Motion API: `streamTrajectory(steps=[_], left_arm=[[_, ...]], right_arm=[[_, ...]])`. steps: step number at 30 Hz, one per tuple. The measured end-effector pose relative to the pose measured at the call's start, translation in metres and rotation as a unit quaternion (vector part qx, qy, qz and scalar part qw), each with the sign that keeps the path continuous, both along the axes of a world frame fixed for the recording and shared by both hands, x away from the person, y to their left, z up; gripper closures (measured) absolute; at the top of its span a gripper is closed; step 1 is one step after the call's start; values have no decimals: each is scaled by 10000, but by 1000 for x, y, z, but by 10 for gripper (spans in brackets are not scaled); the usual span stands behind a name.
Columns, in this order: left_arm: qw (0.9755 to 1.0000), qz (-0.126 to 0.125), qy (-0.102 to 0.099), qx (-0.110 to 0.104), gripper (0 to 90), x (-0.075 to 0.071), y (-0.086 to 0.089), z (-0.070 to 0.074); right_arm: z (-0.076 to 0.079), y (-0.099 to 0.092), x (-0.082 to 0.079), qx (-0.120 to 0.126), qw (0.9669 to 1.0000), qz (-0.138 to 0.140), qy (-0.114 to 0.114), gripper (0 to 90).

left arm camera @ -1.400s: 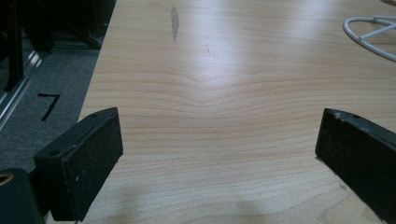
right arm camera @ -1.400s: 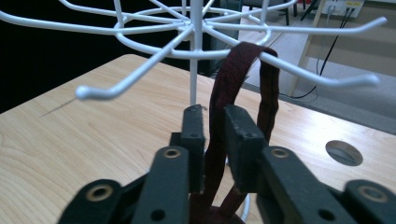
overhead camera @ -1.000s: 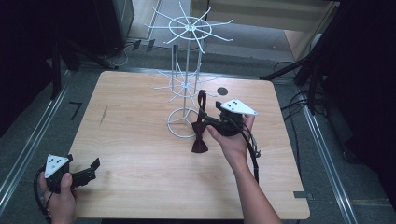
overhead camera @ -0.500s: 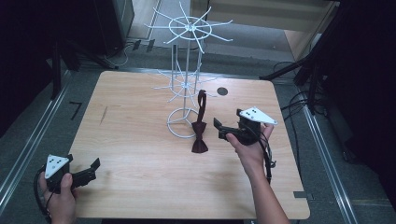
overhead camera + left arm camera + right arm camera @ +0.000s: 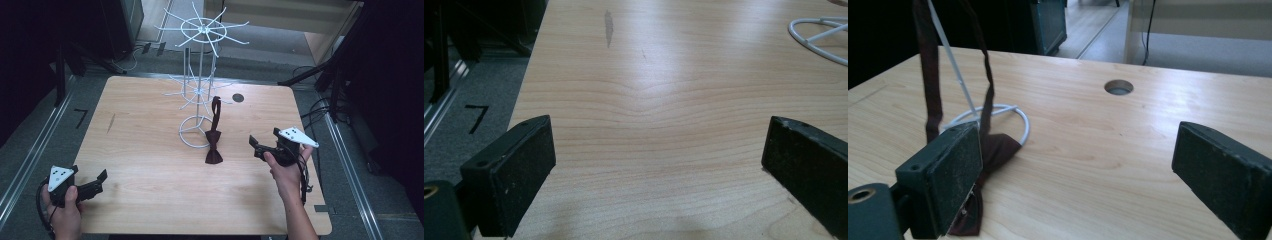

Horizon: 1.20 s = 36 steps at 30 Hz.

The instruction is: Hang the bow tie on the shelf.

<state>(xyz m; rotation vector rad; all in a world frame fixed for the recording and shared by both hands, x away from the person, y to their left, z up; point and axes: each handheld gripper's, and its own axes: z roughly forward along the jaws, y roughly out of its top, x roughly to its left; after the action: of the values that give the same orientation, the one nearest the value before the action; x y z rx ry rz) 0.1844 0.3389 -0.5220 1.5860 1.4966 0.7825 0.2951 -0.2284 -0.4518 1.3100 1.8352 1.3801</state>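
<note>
Left gripper (image 5: 101, 181) low at near left table (image 5: 150, 200) edge, jaws wide, nothing between. Right gripper (image 5: 256, 146) jaws just opened, spread, nothing between, right of bow tie (image 5: 214, 150). Bow tie hangs by strap from wire rack (image 5: 200, 90), bow resting on table beside rack's base ring.

I'm at a light wooden table (image 5: 150, 150) with a round cable hole (image 5: 238, 98). Grey carpet floor (image 5: 35, 150) surrounds it, a taped "7" (image 5: 81, 118) beside me, cables (image 5: 320, 112) trailing, dark surroundings.
</note>
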Motion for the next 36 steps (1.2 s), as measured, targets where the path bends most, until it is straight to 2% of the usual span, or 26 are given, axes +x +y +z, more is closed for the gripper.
streamTrajectory(steps=[16,28,36], left_arm=[[10000,-13,-11,25,14,-1,-1,0],[10000,-13,-16,25,14,-1,-1,0],[10000,-16,-35,51,14,-1,-1,0]], right_arm=[[-25,-43,-16,-82,9988,-451,160,74],[-41,-70,-30,-14,9972,-691,289,74],[-56,-92,-43,52,9948,-934,411,74]])
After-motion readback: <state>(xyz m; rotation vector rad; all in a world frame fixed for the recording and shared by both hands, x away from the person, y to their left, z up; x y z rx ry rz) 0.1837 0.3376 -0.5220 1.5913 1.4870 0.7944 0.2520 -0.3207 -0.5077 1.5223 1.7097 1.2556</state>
